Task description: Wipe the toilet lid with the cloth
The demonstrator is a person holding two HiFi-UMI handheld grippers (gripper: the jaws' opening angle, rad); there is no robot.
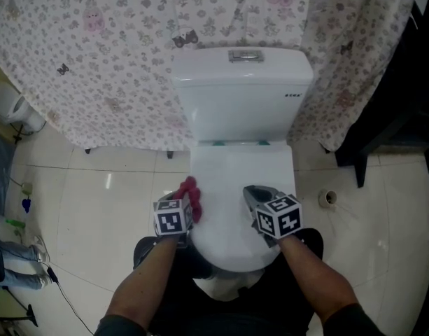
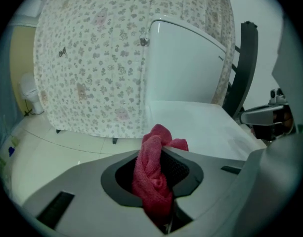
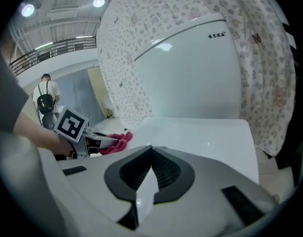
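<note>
Left gripper (image 1: 184, 205) clamped on bunched red cloth (image 1: 192, 194). Cloth pokes out past the tips, at left edge of lid (image 1: 242, 166), front half. Contact with lid: cannot tell. Right gripper (image 1: 258, 196) closed, tips together, nothing in it, over right-front of lid.

Judgement: most of lid lies ahead and to the right of cloth. To do it well:
- press the loose cloth end flat on lid, not the hard tips
- sweep in overlapping passes, left to right, front towards tank (image 1: 242, 82)
- hold right gripper out of the path

Pose: both forearms enter from near side, grippers side by side, aimed at tank.
</note>
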